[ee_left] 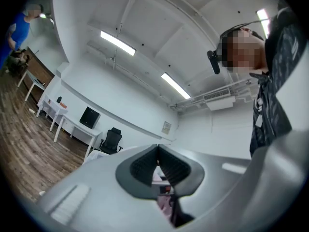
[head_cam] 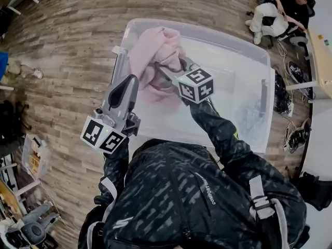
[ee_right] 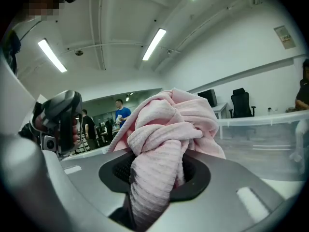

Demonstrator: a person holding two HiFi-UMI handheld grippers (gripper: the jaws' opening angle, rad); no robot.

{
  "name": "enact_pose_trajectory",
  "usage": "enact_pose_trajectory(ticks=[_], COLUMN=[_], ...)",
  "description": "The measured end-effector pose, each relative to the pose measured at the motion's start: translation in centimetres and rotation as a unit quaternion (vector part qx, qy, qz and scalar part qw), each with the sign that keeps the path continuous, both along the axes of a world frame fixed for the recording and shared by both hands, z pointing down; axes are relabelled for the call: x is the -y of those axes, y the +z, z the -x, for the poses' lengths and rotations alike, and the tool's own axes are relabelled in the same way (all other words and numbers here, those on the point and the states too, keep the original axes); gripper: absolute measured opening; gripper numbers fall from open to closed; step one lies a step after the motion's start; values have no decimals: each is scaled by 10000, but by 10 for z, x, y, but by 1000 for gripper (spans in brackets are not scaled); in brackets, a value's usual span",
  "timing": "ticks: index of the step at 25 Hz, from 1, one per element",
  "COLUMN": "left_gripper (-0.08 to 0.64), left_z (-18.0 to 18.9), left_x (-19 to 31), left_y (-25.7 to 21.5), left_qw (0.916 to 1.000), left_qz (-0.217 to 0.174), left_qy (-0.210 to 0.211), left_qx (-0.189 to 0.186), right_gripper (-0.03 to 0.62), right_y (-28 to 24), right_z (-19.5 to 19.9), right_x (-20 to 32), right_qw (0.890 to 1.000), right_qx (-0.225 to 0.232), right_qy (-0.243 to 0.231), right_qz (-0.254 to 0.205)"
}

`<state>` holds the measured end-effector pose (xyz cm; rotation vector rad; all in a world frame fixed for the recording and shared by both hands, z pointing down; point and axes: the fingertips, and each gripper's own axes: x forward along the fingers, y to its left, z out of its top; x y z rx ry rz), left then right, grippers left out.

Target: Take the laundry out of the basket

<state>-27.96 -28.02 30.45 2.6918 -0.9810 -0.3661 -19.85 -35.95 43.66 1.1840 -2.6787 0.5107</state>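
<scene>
Head view, looking down: a clear basket stands on a plank floor; the person's dark sleeve reaches over its near rim.

Right gripper: jaws clamped on a pink cloth, a ribbed fold pinched between the pads; the cloth bunches round the jaw tips and sits over the basket's far left corner; whether its lower folds touch the basket's bottom cannot be told.

Right gripper view: the right gripper is seen along its jaws; the cloth fills the gap between them and rises in a knot above them; the basket's rim runs just behind, at right; the left gripper shows at left.

Left gripper: beside the basket's left wall, apart from the cloth; jaws together, nothing between them.

Left gripper view: the left gripper has its pads meeting at the tips; beyond them are white walls, ceiling lights, a desk and an office chair.

Top right of the head view: two seated people, well apart from the basket.
</scene>
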Motion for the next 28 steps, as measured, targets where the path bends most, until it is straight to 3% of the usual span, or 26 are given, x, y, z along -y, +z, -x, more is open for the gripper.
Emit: enact_pose_trajectory(ticks=[9, 17, 28], left_gripper=[5, 5, 5], left_z=[10, 21, 9], left_x=[-8, -18, -53], left_y=[-10, -18, -25], left_qw=[9999, 9994, 9981], left_qz=[-118, -255, -345], left_qy=[-72, -205, -409], left_qx=[46, 129, 292], right_gripper=[163, 162, 161], right_y=[-76, -143, -193], right_z=[-5, -16, -35], right_x=[-15, -35, -82], right_qw=[9961, 9857, 9744], right_qx=[502, 901, 1226], right_qy=[147, 247, 163], right_qz=[-715, -1401, -1878])
